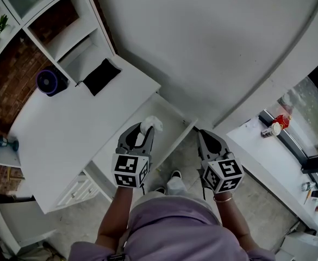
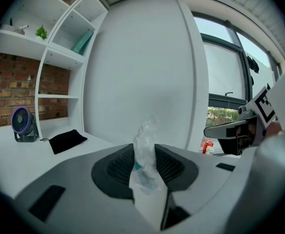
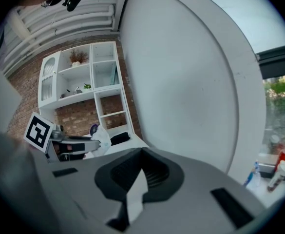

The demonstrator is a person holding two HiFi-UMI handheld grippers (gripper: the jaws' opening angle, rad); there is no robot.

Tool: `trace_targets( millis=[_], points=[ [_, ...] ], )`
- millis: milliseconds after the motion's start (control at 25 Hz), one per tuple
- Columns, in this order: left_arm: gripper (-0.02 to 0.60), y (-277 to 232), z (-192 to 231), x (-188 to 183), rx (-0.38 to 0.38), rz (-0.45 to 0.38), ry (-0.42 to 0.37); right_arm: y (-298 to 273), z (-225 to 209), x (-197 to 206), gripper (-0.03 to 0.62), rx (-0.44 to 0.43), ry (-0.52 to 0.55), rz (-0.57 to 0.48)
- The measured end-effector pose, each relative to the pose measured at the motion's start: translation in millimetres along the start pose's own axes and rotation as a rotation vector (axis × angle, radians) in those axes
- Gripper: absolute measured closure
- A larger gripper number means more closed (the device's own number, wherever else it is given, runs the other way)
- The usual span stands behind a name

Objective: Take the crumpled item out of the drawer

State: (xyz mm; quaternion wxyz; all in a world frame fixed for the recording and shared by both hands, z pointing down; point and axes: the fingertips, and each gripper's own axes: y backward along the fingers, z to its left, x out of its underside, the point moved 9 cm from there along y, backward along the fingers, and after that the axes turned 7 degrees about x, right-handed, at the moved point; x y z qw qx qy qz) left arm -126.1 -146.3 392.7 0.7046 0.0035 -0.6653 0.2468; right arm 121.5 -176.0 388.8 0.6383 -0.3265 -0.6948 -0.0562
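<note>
My left gripper (image 1: 143, 129) is shut on the crumpled item (image 1: 152, 124), a scrunched piece of clear whitish plastic, and holds it above the open white drawer (image 1: 187, 128) under the desk. In the left gripper view the crumpled item (image 2: 144, 136) stands up between the dark pads (image 2: 118, 167) of my left gripper (image 2: 144, 154). My right gripper (image 1: 203, 133) hovers beside the drawer's right rim, jaws together and empty. In the right gripper view my right gripper (image 3: 143, 167) shows nothing between its pads, and the crumpled item (image 3: 102, 139) appears at the left in the other gripper.
A white desk (image 1: 66, 140) carries a purple fan (image 1: 51, 82) and a black pouch (image 1: 101, 76). White shelves (image 1: 66, 34) stand behind it. A curved white wall (image 1: 218, 42) lies ahead. Bottles (image 1: 275, 125) sit on the window sill at the right. The person's shoes (image 1: 175, 175) are below the drawer.
</note>
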Motion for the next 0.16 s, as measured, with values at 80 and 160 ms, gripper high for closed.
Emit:
trace_targets(
  millis=[80,160],
  points=[
    [0.454,0.7,1.4,1.1,-0.003,0.003,0.001,-0.3,1.4,0.5,0.591,-0.003,0.001,0.001],
    [0.454,0.9,2.6,2.0,-0.006,0.007,0.001,-0.9,2.3,1.1,0.591,-0.006,0.001,0.002]
  ],
)
